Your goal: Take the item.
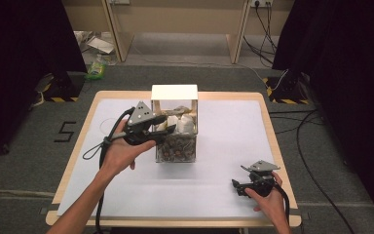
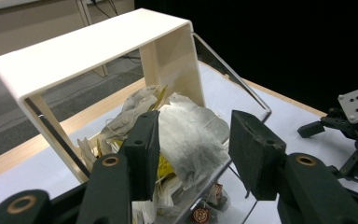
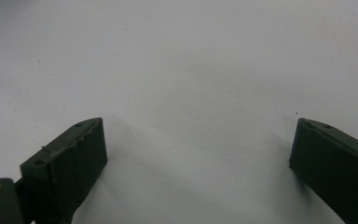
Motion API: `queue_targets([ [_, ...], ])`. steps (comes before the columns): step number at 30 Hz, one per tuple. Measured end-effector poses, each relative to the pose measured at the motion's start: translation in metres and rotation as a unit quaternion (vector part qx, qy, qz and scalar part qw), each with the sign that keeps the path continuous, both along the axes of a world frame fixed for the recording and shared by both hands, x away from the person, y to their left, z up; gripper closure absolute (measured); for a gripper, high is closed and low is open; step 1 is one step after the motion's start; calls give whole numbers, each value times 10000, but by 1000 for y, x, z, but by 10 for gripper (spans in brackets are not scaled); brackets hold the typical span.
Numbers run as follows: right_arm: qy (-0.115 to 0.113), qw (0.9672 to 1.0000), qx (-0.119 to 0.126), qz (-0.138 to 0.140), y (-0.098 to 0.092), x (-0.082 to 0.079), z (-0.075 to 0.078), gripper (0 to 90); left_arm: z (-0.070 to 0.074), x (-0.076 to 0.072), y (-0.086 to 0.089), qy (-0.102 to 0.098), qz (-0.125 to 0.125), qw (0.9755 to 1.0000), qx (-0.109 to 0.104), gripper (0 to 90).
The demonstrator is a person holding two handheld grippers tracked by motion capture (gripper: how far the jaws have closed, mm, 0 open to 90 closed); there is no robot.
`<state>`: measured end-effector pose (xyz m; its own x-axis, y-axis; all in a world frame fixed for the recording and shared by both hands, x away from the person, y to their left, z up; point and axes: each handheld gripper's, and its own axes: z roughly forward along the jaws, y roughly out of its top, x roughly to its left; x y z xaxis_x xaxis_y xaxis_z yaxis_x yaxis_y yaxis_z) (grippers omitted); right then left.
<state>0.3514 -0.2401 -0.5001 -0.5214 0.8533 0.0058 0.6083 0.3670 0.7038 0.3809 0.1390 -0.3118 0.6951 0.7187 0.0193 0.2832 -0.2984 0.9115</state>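
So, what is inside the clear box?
The clear box holds pale tea bags on top and small brown packets below. The tea bags cover the middle, so what lies deeper is hidden.

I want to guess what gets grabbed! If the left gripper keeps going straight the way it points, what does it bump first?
Probably the pale tea bag between the left gripper jaws, atop the pile in the clear box. Depth is hard to judge.
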Motion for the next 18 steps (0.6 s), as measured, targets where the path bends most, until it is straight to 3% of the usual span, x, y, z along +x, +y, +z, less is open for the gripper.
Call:
queue_targets([
  [8,-3,10000,-14,25,0,0,0,39,-5,7,-8,195,15,9998,-26,522],
  [12,1,10000,-9,27,0,0,0,37,-10,15,-12,295,113,9994,100,530],
  [14,-3,10000,-18,38,0,1,0,37,-11,16,-12,282,127,9995,103,565],
  [18,2,10000,-14,30,0,1,0,36,-14,16,-11,171,56,9998,119,725],
])
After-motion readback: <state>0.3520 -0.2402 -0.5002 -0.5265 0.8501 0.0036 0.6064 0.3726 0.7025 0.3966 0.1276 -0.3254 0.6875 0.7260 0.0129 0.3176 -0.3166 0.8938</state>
